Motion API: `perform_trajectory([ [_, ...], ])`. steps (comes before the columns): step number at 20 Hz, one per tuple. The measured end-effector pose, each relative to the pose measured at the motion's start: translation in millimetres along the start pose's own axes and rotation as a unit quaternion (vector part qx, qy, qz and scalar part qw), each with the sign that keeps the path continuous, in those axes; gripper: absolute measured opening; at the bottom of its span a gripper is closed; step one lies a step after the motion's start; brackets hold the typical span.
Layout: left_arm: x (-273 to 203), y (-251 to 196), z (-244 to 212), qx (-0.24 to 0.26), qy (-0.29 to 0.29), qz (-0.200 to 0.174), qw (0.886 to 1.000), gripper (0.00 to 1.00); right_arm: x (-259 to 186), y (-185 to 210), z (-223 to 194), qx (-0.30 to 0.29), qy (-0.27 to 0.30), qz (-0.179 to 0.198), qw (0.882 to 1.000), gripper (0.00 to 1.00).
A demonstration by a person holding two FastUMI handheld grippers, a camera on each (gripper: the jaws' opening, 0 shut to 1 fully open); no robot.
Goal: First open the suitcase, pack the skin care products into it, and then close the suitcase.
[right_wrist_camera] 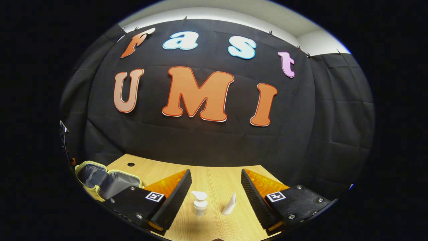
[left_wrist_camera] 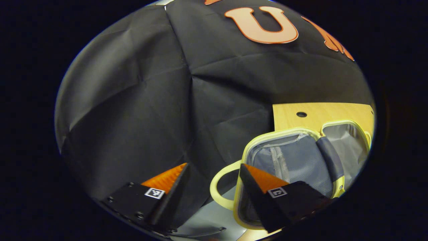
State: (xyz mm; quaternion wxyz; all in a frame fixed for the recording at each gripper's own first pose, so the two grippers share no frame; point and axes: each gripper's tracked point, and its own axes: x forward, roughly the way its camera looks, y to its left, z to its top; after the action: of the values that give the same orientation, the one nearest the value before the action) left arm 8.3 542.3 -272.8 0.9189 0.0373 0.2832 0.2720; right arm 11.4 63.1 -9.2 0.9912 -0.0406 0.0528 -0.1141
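A pale yellow suitcase (left_wrist_camera: 301, 150) lies open on the wooden table (left_wrist_camera: 334, 113), its two grey-lined halves spread flat and its handle (left_wrist_camera: 217, 187) toward me. My left gripper (left_wrist_camera: 214, 169) hangs open at the suitcase's handle end, nothing between its fingers. In the right gripper view the same open suitcase (right_wrist_camera: 107, 179) lies at the far left. A white pump bottle (right_wrist_camera: 200, 203) and a white tube (right_wrist_camera: 229, 204) stand on the table (right_wrist_camera: 217, 177) between the fingers of my right gripper (right_wrist_camera: 216, 174), which is open and clear of both.
Black cloth forms the booth wall behind and beside the table. A round hole (left_wrist_camera: 301, 114) sits in the tabletop behind the suitcase. A grey surface (left_wrist_camera: 214, 217) shows below the suitcase handle.
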Motion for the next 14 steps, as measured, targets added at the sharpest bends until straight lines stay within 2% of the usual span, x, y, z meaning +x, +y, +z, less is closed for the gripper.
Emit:
perform_trajectory([
  [3, -27, -12, 34, -0.010, -0.040, -0.004, 0.999, 0.99, -4, -9, 4, -0.009, -0.011, -0.006, 1.000, 0.95],
  [7, -78, -49, 88, 0.000, -0.096, -0.014, 0.995, 0.99, 0, -24, 5, -0.016, -0.023, -0.002, 1.000, 0.95],
  [11, -130, -106, 138, 0.009, -0.153, -0.034, 0.988, 0.99, 14, -38, 7, -0.013, -0.031, 0.011, 0.999, 0.95],
  [14, -171, -148, 172, 0.005, -0.194, -0.031, 0.980, 0.99, 22, -51, 18, 0.009, -0.048, 0.022, 0.999, 0.95],
])
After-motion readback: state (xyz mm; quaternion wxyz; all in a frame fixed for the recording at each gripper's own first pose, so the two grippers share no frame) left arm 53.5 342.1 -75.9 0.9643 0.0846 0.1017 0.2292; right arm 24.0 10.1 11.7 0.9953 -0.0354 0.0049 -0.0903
